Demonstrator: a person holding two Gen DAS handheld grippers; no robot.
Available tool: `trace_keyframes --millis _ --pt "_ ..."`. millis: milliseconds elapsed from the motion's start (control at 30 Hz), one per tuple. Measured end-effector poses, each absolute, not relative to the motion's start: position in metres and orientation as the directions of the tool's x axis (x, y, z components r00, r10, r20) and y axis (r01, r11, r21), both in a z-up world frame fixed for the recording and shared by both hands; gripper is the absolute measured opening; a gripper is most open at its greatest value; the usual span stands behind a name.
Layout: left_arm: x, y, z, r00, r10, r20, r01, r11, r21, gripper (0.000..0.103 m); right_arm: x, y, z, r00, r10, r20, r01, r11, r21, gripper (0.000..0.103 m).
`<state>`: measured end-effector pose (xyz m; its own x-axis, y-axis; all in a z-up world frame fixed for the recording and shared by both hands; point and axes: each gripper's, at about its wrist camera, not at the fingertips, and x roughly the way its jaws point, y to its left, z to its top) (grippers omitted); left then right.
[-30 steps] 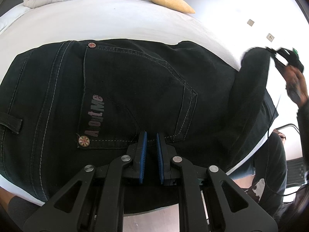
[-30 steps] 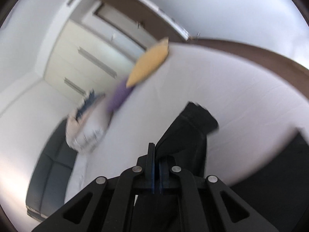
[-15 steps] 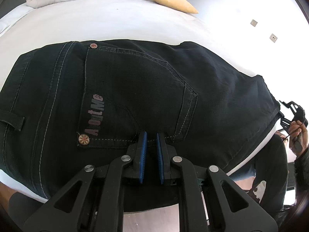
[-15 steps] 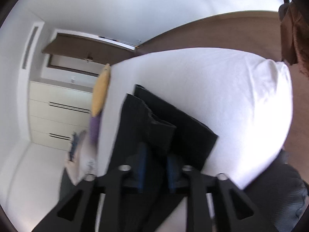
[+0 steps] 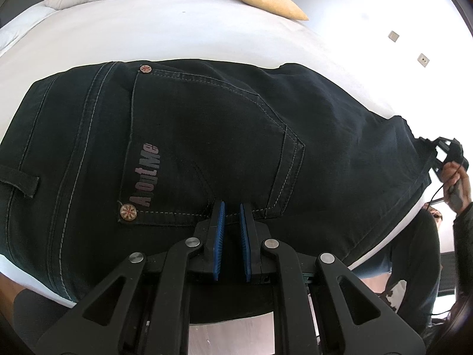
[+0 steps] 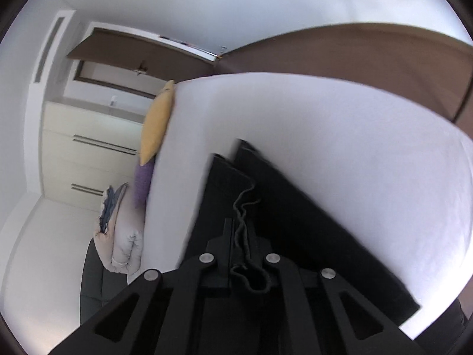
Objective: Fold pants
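Left hand-held gripper [image 5: 232,230] sits slightly parted, gripping nothing, hovering at the back pocket of the pants [image 5: 207,148] spread on the bed [image 5: 147,35]. Right hand-held gripper [image 6: 240,236] looks clamped on the leg hem, a loose thread caught between its fingers. A second ago that leg was lifted high; we've since brought it down flat, so the legs lie stacked, ready for a cross fold. Pants overhang the near bed edge; white sheet beyond is open up to the pillows [image 5: 266,0].
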<state>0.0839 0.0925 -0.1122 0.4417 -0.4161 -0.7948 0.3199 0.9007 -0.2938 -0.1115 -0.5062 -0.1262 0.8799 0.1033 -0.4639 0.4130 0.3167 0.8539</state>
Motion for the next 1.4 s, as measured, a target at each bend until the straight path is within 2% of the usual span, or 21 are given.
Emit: trace_keyframes --millis 67,200,267,367,500,600,667,733,767,800,900,967,1000,1133,1233,1300,1400 --pt "0.085 0.092 -0.113 0.439 -0.417 -0.796 0.321 0.9 -0.295 0.01 -0.104 -0.505 -0.095 0.903 0.101 -0.417 0.354 0.373 0.858 0.007" --pt "0.086 0.093 -0.113 0.438 -0.42 -0.795 0.32 0.899 -0.299 0.01 -0.115 -0.499 -0.035 0.964 0.075 -0.254 0.185 0.497 0.848 0.007" --pt "0.085 0.096 -0.113 0.443 -0.423 -0.791 0.318 0.899 -0.302 0.01 -0.131 -0.504 -0.033 0.974 0.017 -0.228 0.185 0.525 0.831 0.004" --pt "0.084 0.099 -0.114 0.445 -0.431 -0.785 0.319 0.895 -0.311 0.01 -0.166 -0.529 -0.087 0.946 -0.022 -0.323 0.308 0.367 0.878 0.004" --pt "0.083 0.102 -0.114 0.439 -0.436 -0.785 0.324 0.892 -0.314 0.01 -0.211 -0.544 -0.15 0.87 -0.09 -0.485 0.492 0.22 0.842 0.004" --pt "0.083 0.101 -0.113 0.437 -0.435 -0.787 0.325 0.893 -0.312 0.01 -0.225 -0.548 -0.157 0.846 -0.123 -0.519 0.533 0.196 0.823 0.004" --pt "0.083 0.101 -0.113 0.442 -0.431 -0.787 0.32 0.895 -0.311 0.01 -0.219 -0.55 -0.146 0.879 -0.088 -0.468 0.476 0.213 0.853 0.005" --pt "0.082 0.1 -0.113 0.447 -0.428 -0.785 0.316 0.897 -0.309 0.01 -0.202 -0.544 -0.123 0.893 -0.042 -0.448 0.436 0.325 0.839 0.027" --pt "0.082 0.1 -0.113 0.448 -0.427 -0.785 0.317 0.897 -0.308 0.01 -0.186 -0.539 -0.108 0.88 -0.024 -0.473 0.44 0.412 0.798 0.058" --pt "0.081 0.1 -0.112 0.449 -0.427 -0.785 0.317 0.897 -0.306 0.01 -0.167 -0.532 -0.097 0.864 0.012 -0.504 0.435 0.489 0.756 0.073" --pt "0.081 0.099 -0.112 0.449 -0.429 -0.784 0.314 0.897 -0.311 0.01 -0.125 -0.523 -0.081 0.824 0.128 -0.552 0.369 0.616 0.695 0.069" --pt "0.081 0.099 -0.112 0.451 -0.429 -0.783 0.31 0.898 -0.313 0.01 -0.107 -0.525 -0.076 0.811 0.147 -0.566 0.343 0.664 0.664 0.06" --pt "0.081 0.099 -0.112 0.452 -0.428 -0.783 0.31 0.898 -0.313 0.01 -0.103 -0.521 -0.079 0.806 0.152 -0.573 0.343 0.669 0.659 0.055" --pt "0.08 0.099 -0.112 0.455 -0.425 -0.782 0.31 0.899 -0.308 0.01 -0.086 -0.539 -0.095 0.78 0.164 -0.604 0.383 0.639 0.667 0.051" --pt "0.08 0.099 -0.112 0.456 -0.428 -0.78 0.31 0.898 -0.311 0.01 -0.077 -0.551 -0.11 0.767 0.189 -0.613 0.391 0.62 0.68 0.044" --pt "0.08 0.1 -0.112 0.457 -0.428 -0.78 0.31 0.898 -0.311 0.01 -0.077 -0.55 -0.114 0.772 0.219 -0.597 0.37 0.609 0.702 0.035" --pt "0.079 0.1 -0.112 0.458 -0.426 -0.78 0.31 0.899 -0.309 0.01 -0.077 -0.548 -0.119 0.776 0.27 -0.57 0.324 0.605 0.727 0.028"
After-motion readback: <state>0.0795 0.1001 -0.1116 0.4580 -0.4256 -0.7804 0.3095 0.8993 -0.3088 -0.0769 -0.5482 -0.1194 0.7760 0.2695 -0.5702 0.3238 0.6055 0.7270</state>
